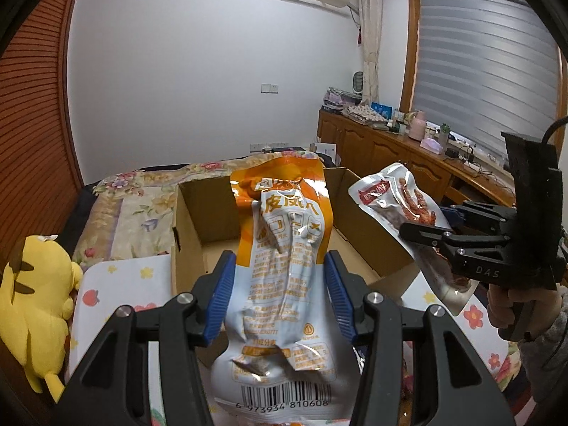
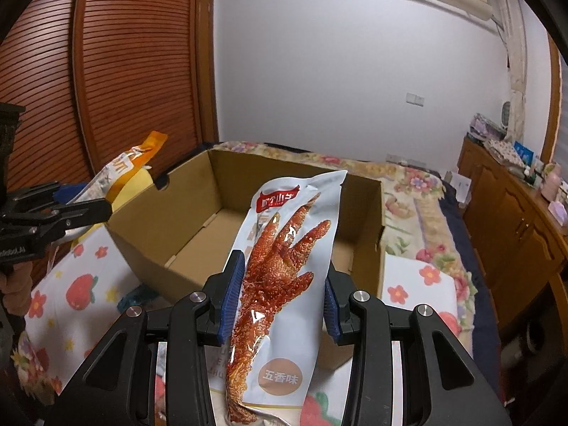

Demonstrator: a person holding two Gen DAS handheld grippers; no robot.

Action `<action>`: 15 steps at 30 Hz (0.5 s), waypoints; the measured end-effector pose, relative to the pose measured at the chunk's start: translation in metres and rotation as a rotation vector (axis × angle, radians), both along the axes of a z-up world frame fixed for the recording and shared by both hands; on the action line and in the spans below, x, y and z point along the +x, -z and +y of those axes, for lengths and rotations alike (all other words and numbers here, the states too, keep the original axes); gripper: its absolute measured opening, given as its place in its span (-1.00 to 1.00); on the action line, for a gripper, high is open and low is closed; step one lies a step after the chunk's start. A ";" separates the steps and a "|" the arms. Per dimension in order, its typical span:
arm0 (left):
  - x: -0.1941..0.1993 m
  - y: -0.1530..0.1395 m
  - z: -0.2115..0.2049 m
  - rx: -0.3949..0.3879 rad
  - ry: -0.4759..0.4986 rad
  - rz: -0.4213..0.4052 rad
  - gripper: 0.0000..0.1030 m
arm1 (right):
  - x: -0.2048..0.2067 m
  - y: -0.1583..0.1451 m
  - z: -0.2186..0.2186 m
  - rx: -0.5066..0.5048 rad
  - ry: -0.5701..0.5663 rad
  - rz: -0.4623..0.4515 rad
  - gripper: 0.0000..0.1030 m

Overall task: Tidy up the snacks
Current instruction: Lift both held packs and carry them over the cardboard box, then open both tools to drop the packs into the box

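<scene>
My left hand-held gripper (image 1: 280,294) clamps the orange packet (image 1: 284,248), my right hand-held gripper (image 2: 284,291) the chicken-foot pouch (image 2: 284,269), both above the cardboard box (image 2: 198,213); slick film might slip and miss it

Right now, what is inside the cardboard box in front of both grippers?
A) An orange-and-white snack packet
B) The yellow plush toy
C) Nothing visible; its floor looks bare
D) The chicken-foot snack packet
C: in the right wrist view the cardboard box shows only bare floor, while the right gripper holds the chicken-foot packet and the left gripper holds the orange-and-white packet above it.
</scene>
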State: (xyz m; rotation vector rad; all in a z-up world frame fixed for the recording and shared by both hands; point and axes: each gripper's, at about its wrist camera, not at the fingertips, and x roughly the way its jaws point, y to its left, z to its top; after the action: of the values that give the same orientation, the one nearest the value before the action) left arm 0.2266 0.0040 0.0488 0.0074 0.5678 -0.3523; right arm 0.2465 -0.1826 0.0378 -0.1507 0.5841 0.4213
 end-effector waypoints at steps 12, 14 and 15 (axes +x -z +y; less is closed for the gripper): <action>0.042 0.023 -0.006 0.011 -0.016 0.111 -0.01 | 0.056 0.021 0.001 0.081 0.025 0.155 -0.23; 0.043 0.025 -0.008 0.015 -0.020 0.114 0.01 | 0.060 0.025 0.000 0.090 0.030 0.175 -0.24; 0.044 0.026 -0.009 0.021 -0.023 0.117 0.02 | 0.061 0.025 0.001 0.090 0.033 0.181 -0.25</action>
State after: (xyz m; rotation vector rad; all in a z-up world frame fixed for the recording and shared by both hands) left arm 0.2703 -0.0047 0.0224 0.0001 0.6873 -0.3260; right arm 0.3074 -0.1821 0.0125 -0.0172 0.7429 0.4311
